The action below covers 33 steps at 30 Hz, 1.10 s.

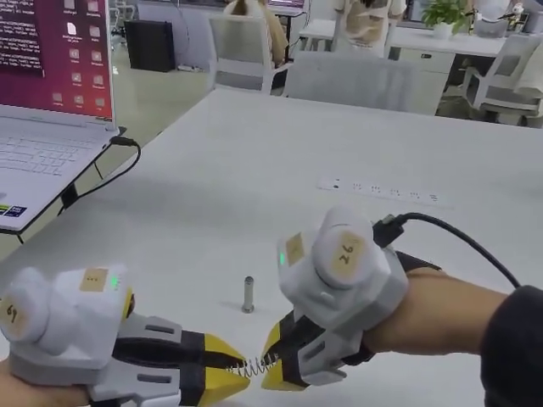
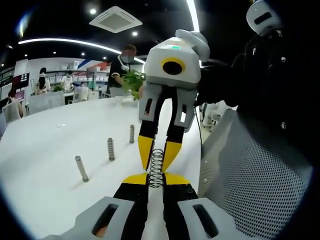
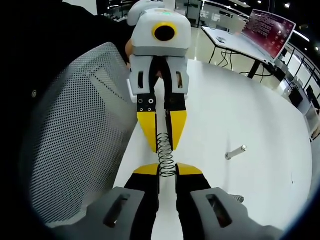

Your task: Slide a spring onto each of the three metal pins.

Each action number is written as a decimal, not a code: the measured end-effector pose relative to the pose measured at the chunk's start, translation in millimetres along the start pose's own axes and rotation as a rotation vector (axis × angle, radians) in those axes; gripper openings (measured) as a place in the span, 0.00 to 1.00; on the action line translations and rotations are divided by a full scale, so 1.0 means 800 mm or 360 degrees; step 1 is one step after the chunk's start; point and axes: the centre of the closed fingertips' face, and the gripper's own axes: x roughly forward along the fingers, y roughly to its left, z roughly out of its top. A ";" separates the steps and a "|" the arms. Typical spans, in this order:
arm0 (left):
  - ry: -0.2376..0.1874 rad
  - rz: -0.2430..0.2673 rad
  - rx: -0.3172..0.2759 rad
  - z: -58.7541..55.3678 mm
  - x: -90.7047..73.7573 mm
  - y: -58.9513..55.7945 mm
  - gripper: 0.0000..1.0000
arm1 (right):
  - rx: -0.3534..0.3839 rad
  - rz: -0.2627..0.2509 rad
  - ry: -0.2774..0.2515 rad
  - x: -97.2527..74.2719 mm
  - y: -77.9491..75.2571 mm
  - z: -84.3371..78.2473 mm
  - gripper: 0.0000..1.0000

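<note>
Head view: the two grippers meet tip to tip low in the foreground, above the white tabletop (image 1: pixel 254 170).
Task object: the loose spring (image 1: pixel 252 366) lies level in the air, clear of the tabletop, and bridges the two pairs of yellow tips.
Left side: the left gripper (image 1: pixel 236 370) has its fingers drawn together on one end of the loose spring. In the left gripper view that end sits pinched between its own yellow tips.
Right side: the right gripper (image 1: pixel 271 363) has its fingers closed on the other end. In the right gripper view the coils run straight from its own tips into the opposite pair.
Open pin: the bare pin (image 1: pixel 249 293) stands upright on the tabletop, just beyond the grippers and touching neither.
Filled pins: in the left gripper view the middle pin (image 2: pixel 110 149) and the far pin (image 2: pixel 132 133) stand upright, each wrapped in coils along its shaft.
Row: those two line up with the bare pin, which is the nearest of the three in that view. All three stand apart from one another.
Left of table: an open laptop (image 1: pixel 51 85) with a lit screen sits at the table edge.
Far side: a white power strip (image 1: pixel 382 191) lies flat, well beyond the pins.
Cable: a black cable (image 1: pixel 475 242) leads away from the right gripper.
Behind the grippers: a grey mesh chair back (image 2: pixel 250 170) is close by.
</note>
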 end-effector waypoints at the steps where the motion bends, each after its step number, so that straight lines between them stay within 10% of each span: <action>1: 0.0001 -0.0001 0.0001 0.000 0.000 0.000 0.02 | 0.0000 -0.0002 -0.0001 -0.001 0.000 0.000 0.09; 33: 0.0006 0.0001 0.0042 0.001 0.003 0.000 0.02 | -0.0031 -0.0015 -0.0033 -0.017 0.005 0.030 0.08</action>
